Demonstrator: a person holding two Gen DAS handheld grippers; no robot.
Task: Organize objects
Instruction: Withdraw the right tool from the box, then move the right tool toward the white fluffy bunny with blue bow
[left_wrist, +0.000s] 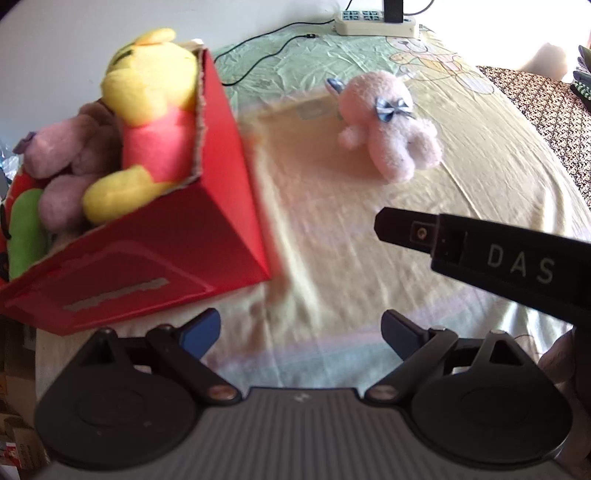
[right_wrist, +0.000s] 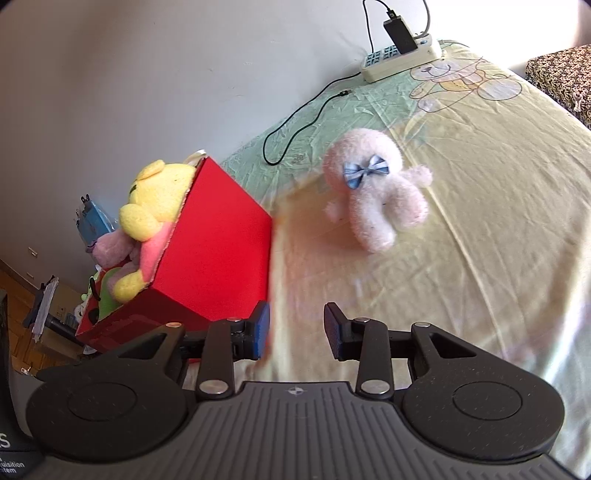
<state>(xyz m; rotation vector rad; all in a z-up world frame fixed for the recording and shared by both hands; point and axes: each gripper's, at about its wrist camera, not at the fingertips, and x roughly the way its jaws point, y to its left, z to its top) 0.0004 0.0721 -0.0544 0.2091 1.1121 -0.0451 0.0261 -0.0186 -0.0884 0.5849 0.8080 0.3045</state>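
Item: pink plush (right_wrist: 376, 192), the one toy left outside the red box (right_wrist: 218, 254). It is laid on the bed (right_wrist: 480, 258), on the yellow-green sheet, clear of the box's right-hand wall and not touching it. A blue striped bow (right_wrist: 365, 170) is fixed on its head. Its stubby limbs are splayed toward the cameras.

Box contents: a yellow bear (left_wrist: 147, 77) is propped against the inner wall; a mauve plush (left_wrist: 62, 155) and something green (left_wrist: 26, 229) are packed beside it. The box is seen nearly full.

Beyond the pink plush, as seen from the box, a power strip (right_wrist: 402, 61) with a black cable (right_wrist: 306, 118) is set against the wall.

Left claw (left_wrist: 301, 332): released, jaws spread wide, nothing between them; held over bare sheet, short of the plush.
Right claw (right_wrist: 297, 330): partly closed, a narrow gap left, nothing gripped; also short of the plush.

Handling, judged: light, soft and compressible, not fragile, with a fuzzy pile unlikely to slip. A pinch across the body below the head is judged firmest; a limb would flop, and the bow should be avoided. The right claw would need widening first.
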